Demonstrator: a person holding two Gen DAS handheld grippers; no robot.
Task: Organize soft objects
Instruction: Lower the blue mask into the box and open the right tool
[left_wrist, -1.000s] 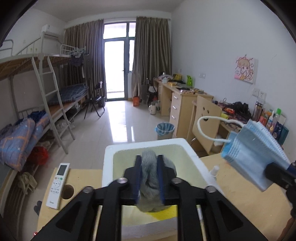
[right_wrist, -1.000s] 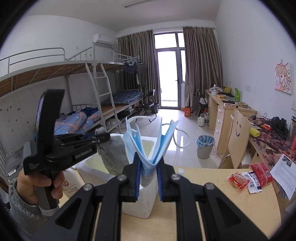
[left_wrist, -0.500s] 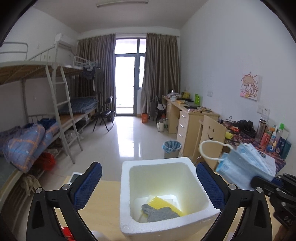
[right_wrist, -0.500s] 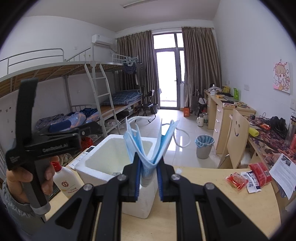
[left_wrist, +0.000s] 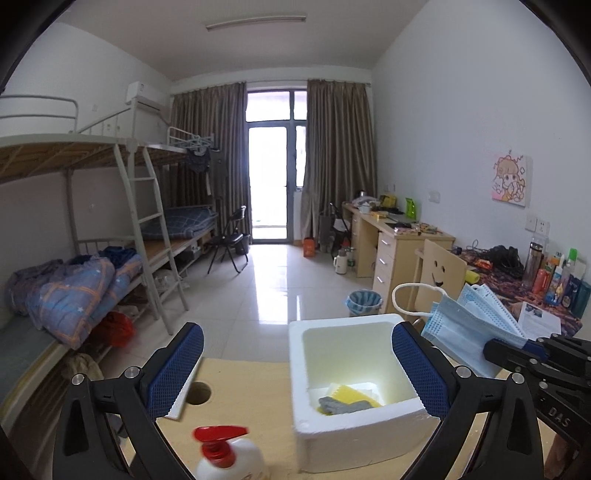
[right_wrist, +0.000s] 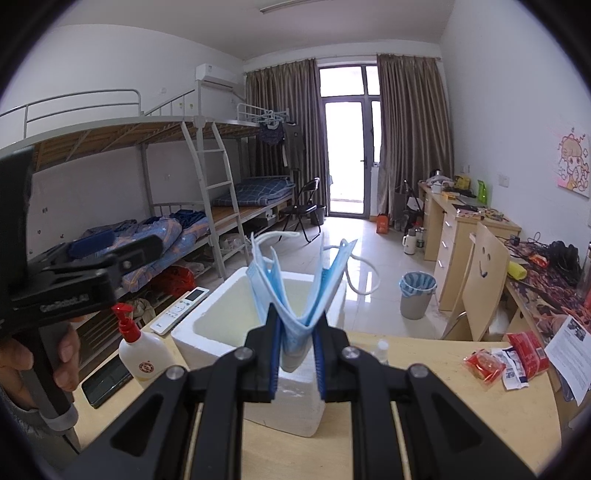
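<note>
- The left tongs stand wide apart with nothing between the blue pads; the jaws have just been opening. They hang above the near edge of the counter, in front of the white foam box.
- The right tongs are nearly closed and pinch a folded bundle of blue face masks. The bundle fans upward over the near rim of the foam box, and its white ear loops hang free in the air.
- The foam box is open on top. On its floor lie one grey cloth and one yellow cloth, the two touching. The walls are tall, and the room above the cloths is free.
- To the left of the box, one pump bottle with a red head stands upright near the counter's left edge. One white remote control lies behind it, close to the edge, and one dark phone lies flat in front of it.
- One round hole is cut in the counter, left of the box.
- To the right of the box the wood is bare as far as a little group of red and white snack packets and a printed sheet by the right edge.
- A hand at the left holds the handle of the left tongs.
</note>
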